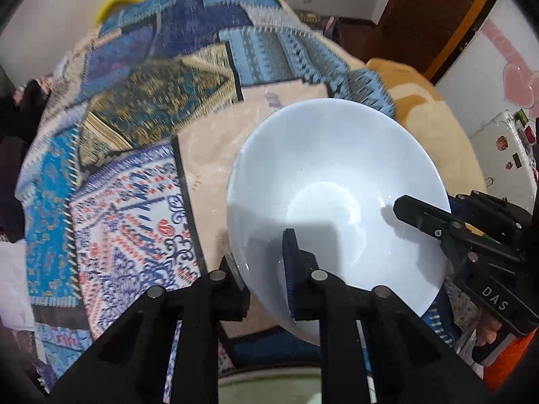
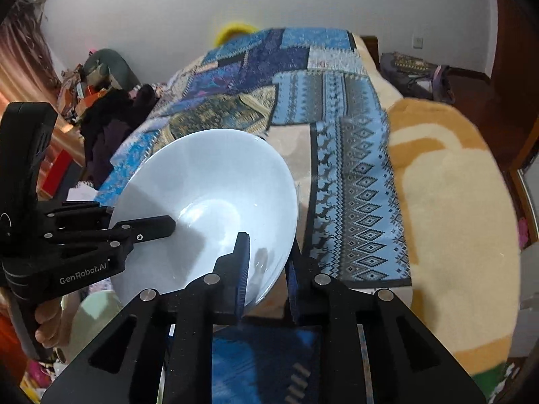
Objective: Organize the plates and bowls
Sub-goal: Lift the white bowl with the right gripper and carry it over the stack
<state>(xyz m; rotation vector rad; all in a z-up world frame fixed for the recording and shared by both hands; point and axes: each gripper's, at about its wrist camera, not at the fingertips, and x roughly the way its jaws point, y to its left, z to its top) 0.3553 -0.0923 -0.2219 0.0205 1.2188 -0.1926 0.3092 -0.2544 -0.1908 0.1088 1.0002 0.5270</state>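
Note:
A large white bowl (image 1: 333, 181) is held in the air above a patchwork cloth, tilted, its inside facing both cameras. My left gripper (image 1: 261, 269) is shut on the bowl's near rim, one finger inside and one outside. My right gripper (image 2: 266, 262) is shut on the bowl's (image 2: 209, 202) right rim in the same way. The right gripper also shows in the left wrist view (image 1: 421, 215), and the left gripper in the right wrist view (image 2: 148, 227), each with a finger lying inside the bowl.
A blue, beige and red patchwork cloth (image 1: 134, 175) covers the surface below. A cream and orange blanket (image 2: 448, 202) lies to the right. A pale green round object (image 2: 91, 316) sits low by the left hand. Clothes and clutter (image 2: 107, 118) stand at the left.

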